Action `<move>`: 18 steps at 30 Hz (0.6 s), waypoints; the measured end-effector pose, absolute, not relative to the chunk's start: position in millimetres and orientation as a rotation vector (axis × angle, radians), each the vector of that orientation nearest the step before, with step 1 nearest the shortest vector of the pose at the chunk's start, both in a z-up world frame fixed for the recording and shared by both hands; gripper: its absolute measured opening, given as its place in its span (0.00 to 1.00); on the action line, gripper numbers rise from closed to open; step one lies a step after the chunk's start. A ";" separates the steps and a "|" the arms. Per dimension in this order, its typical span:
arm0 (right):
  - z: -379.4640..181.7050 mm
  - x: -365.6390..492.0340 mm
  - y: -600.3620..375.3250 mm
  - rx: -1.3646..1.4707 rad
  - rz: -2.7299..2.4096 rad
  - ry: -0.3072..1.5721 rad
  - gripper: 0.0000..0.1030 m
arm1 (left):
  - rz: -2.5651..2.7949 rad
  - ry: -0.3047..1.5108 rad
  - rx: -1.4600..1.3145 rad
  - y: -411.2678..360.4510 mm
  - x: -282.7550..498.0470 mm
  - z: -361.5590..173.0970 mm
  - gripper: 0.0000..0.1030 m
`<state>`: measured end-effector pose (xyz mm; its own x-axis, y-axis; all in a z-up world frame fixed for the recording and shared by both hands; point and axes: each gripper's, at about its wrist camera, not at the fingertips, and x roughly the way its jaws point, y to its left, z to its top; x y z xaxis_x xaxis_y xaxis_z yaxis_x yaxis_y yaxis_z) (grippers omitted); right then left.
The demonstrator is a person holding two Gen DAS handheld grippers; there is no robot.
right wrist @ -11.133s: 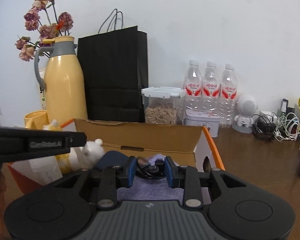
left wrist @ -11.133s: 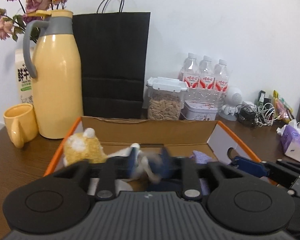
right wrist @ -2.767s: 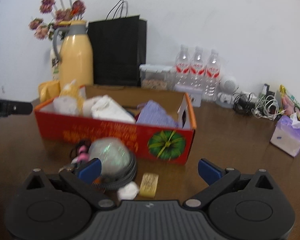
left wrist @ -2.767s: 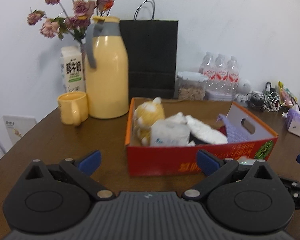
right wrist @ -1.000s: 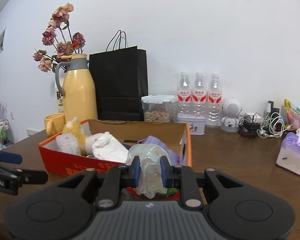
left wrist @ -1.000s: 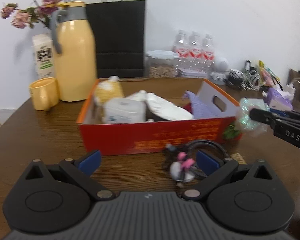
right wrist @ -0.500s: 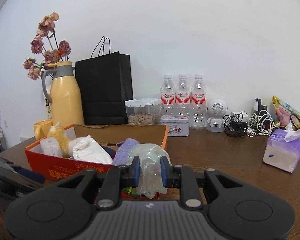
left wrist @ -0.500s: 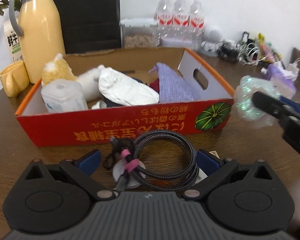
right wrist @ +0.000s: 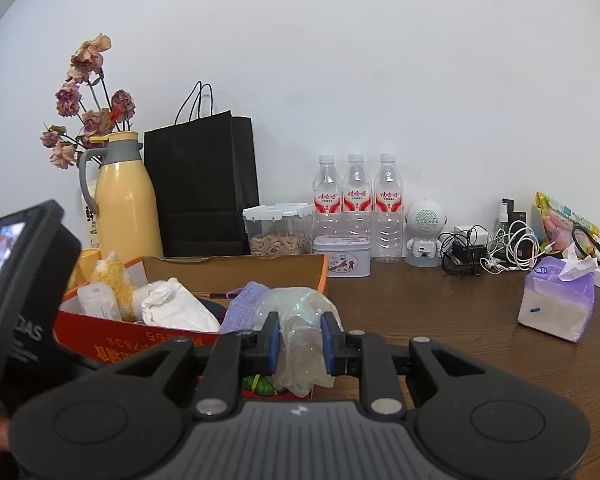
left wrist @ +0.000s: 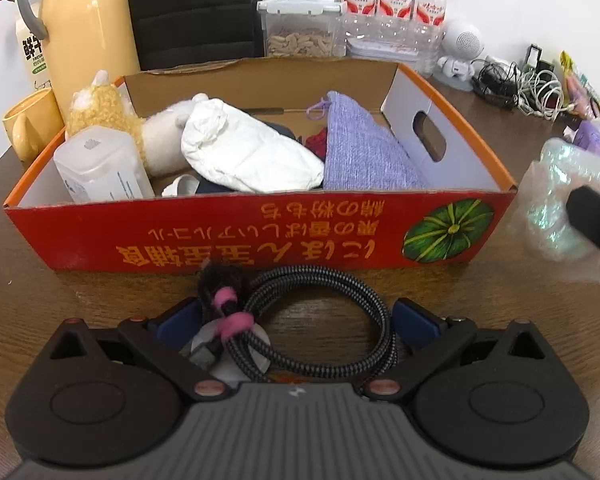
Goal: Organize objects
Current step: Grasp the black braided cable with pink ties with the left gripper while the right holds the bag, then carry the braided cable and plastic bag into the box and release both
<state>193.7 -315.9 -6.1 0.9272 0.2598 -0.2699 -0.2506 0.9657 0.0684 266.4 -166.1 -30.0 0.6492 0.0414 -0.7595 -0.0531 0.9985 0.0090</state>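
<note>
Red cardboard box (left wrist: pixel 100 236), front wall: orange Japanese lettering, upside down, with a green pumpkin picture at its right end. Milk carton (left wrist: pixel 31 56) behind the box's left corner: "FRESH". Left gripper's body (right wrist: pixel 24 312) beside the box: "DAS". Water bottle labels: too small to read.

My left tool (left wrist: pixel 296 318) sits low with its blue pads spread around the coiled black braided cable (left wrist: pixel 320 320); the red cardboard box wall (left wrist: pixel 260 236) blocks the way just ahead. Inside the box, the white crumpled bag (left wrist: pixel 248 152), lilac knitted pouch (left wrist: pixel 364 156) and white plastic bottle (left wrist: pixel 100 168) crowd the floor, leaving a bare strip along the back wall. My right tool (right wrist: pixel 300 342), pinching the clear crumpled plastic bag (right wrist: pixel 300 320), has open brown wooden surface (right wrist: pixel 440 312) to its right, up to the purple tissue pack (right wrist: pixel 556 304)
</note>
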 end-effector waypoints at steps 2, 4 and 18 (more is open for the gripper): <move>-6.2 193.4 -316.2 0.033 0.261 0.279 0.19 | 0.060 0.860 -0.012 -166.4 263.7 -29.5 1.00; -6.1 192.9 -315.7 0.034 0.261 0.278 0.19 | 0.061 0.859 -0.006 -166.3 262.2 -29.8 1.00; -7.1 191.0 -314.4 0.033 0.260 0.278 0.19 | 0.021 0.818 0.088 -171.1 245.7 -39.7 0.98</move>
